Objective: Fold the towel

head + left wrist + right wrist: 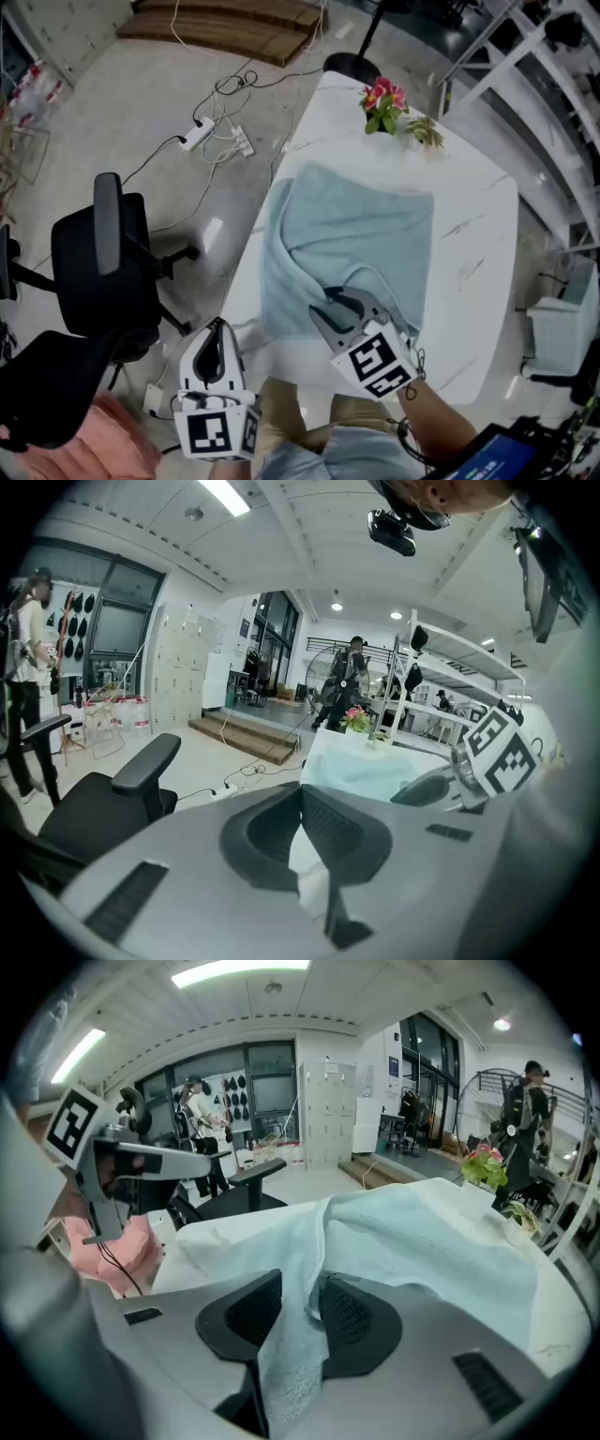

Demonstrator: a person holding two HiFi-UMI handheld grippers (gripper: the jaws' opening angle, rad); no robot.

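White marble table (478, 244) carries the pale blue towel (361, 234), its left side rumpled. My right gripper (326, 305) pinches its near edge. My left gripper (218, 330) is closed on nothing, off the table. I'd take the other near corner before lifting.

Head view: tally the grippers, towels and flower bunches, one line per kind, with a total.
grippers: 2 (left gripper, right gripper)
towel: 1
flower bunch: 1
Total: 4
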